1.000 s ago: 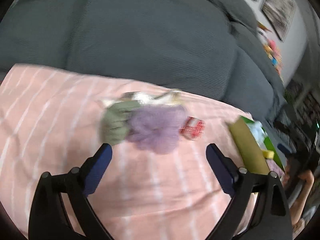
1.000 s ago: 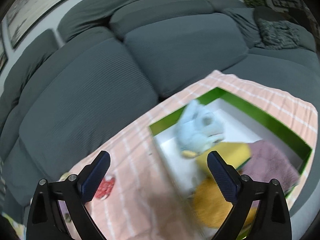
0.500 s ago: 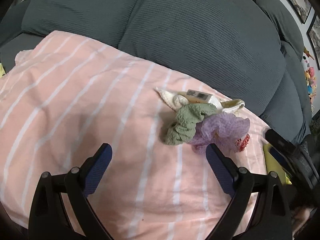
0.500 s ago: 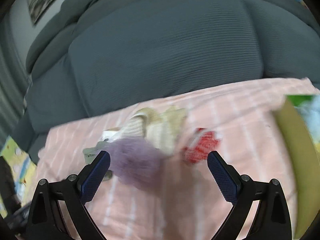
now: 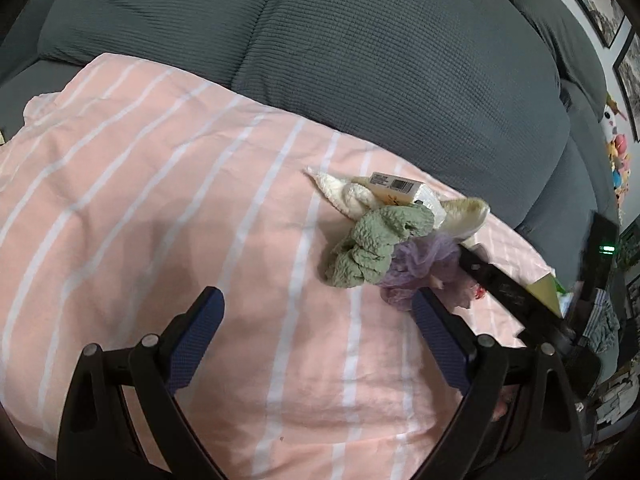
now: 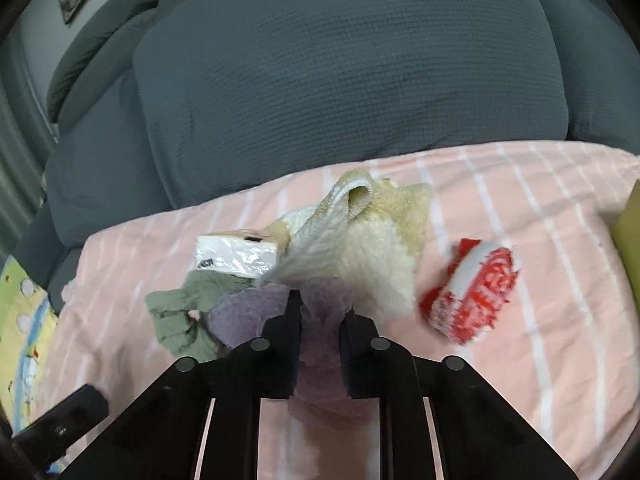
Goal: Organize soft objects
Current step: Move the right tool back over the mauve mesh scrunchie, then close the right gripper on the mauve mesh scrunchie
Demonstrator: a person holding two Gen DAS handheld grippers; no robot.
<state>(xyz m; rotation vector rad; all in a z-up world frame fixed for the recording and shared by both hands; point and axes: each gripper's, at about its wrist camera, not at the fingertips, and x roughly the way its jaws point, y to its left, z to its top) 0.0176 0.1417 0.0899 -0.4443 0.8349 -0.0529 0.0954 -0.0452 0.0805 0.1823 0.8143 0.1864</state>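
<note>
A pile of soft things lies on the pink striped blanket (image 5: 160,200): a green scrunchie (image 5: 372,248) (image 6: 180,312), a purple mesh puff (image 5: 420,260) (image 6: 248,316), a cream knitted cloth (image 6: 372,248) and a white wrapped packet (image 6: 236,254). To the right of the pile sits a red and white rolled piece (image 6: 476,296). My right gripper (image 6: 320,304) is closing its jaws, and the purple puff is pinched between them. My left gripper (image 5: 316,312) stands open over bare blanket, short of the pile.
Grey sofa cushions (image 5: 360,60) rise right behind the blanket. The olive-green edge of a box (image 6: 630,220) shows at the far right. A yellow patterned mat (image 6: 24,312) lies past the blanket's left end.
My right gripper swung from the green box over to the pile and went from wide open to shut on the purple puff. The left gripper drifted left, then held still.
</note>
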